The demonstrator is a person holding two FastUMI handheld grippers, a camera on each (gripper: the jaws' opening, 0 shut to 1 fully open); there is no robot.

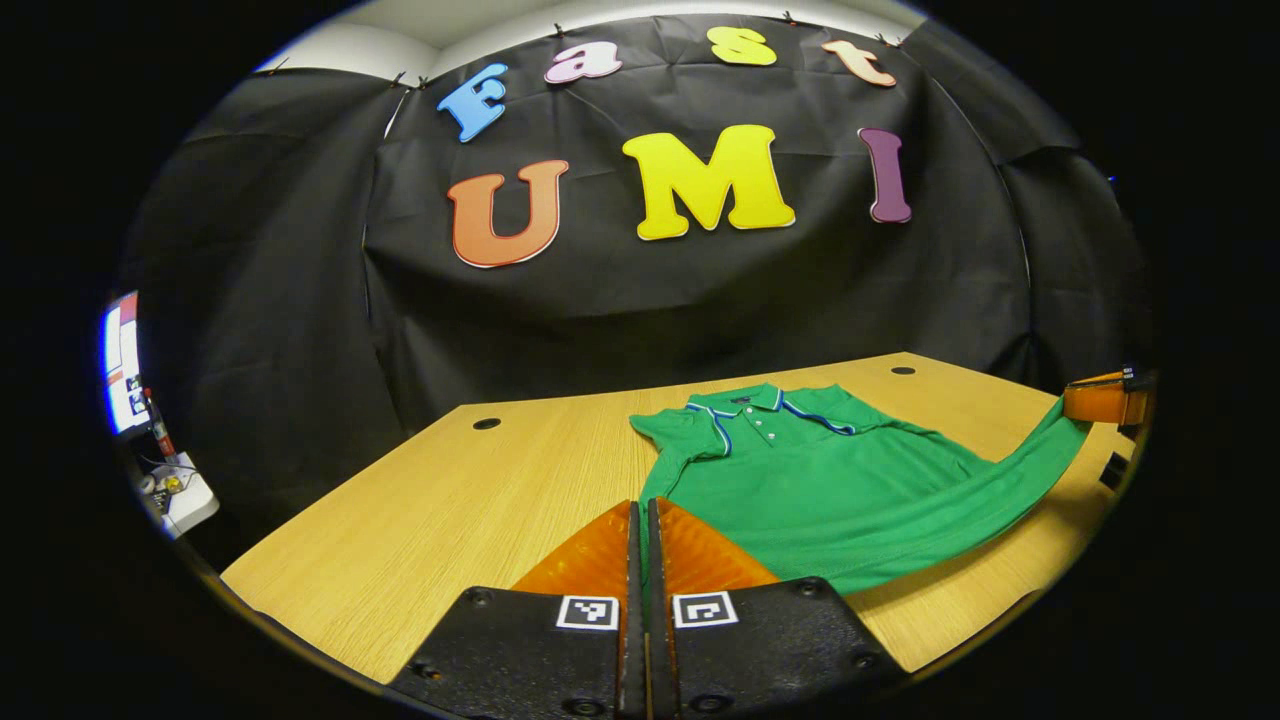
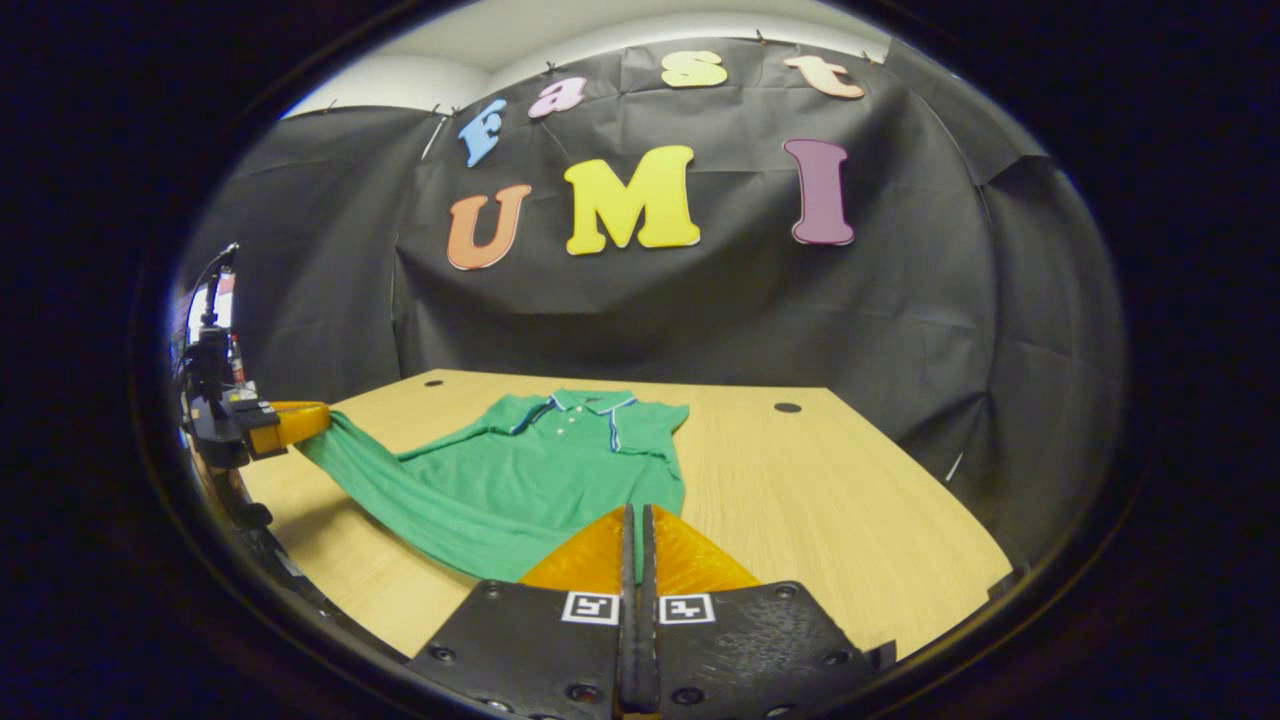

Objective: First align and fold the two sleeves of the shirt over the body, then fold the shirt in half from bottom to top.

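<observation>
A green polo shirt (image 1: 830,490) with a blue-and-white trimmed collar lies on the wooden table (image 1: 450,510), collar at the far end. In the left gripper view my left gripper (image 1: 641,520) is shut on one bottom corner of the shirt. The hem stretches off the table to the right, up to the right gripper (image 1: 1100,400). In the right gripper view my right gripper (image 2: 636,525) is shut on the other bottom corner of the shirt (image 2: 530,480). The left gripper (image 2: 285,422) holds the raised hem at the far left.
The table has small round holes near its back corners (image 1: 487,423) (image 2: 787,407). The black cloth wall stands close behind the table. A lit screen (image 1: 122,360) and small gear sit off the table's left side. Bare wood (image 2: 820,500) lies beside the shirt.
</observation>
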